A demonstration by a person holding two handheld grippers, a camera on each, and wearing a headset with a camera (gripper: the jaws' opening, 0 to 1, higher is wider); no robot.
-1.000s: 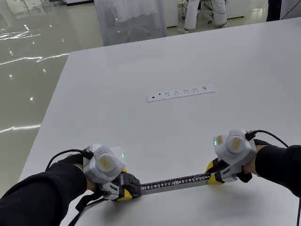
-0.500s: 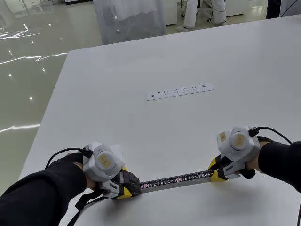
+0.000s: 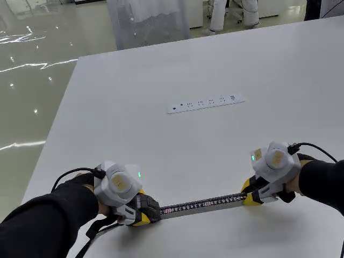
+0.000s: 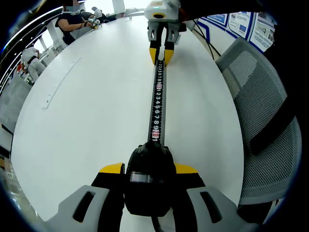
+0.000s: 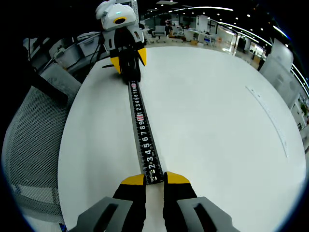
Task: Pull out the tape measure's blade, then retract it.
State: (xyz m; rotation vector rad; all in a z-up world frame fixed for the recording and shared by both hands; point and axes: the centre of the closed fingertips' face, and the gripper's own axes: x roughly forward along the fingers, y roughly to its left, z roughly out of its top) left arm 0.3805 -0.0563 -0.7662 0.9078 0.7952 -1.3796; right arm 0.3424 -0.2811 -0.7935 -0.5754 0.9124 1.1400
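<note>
The black tape measure case (image 3: 146,207) lies near the table's front edge, with my left gripper (image 3: 141,214) shut on it; in the left gripper view the case (image 4: 148,178) sits between the yellow-tipped jaws. Its numbered blade (image 3: 204,203) runs flat along the table to my right gripper (image 3: 249,199), which is shut on the blade's end. In the right gripper view the blade (image 5: 142,135) leads from my right gripper (image 5: 153,180) away to the case (image 5: 129,67). The left gripper view shows the blade (image 4: 157,104) reaching the right gripper (image 4: 160,54).
A white power strip (image 3: 205,104) lies flat in the middle of the white table (image 3: 215,64). A grey mesh chair (image 4: 263,130) stands close by the table's front edge. Beyond the table's left edge is shiny floor.
My right gripper has moved further right with the blade's end, drawing more blade out of the case. My left gripper has held the case in place.
</note>
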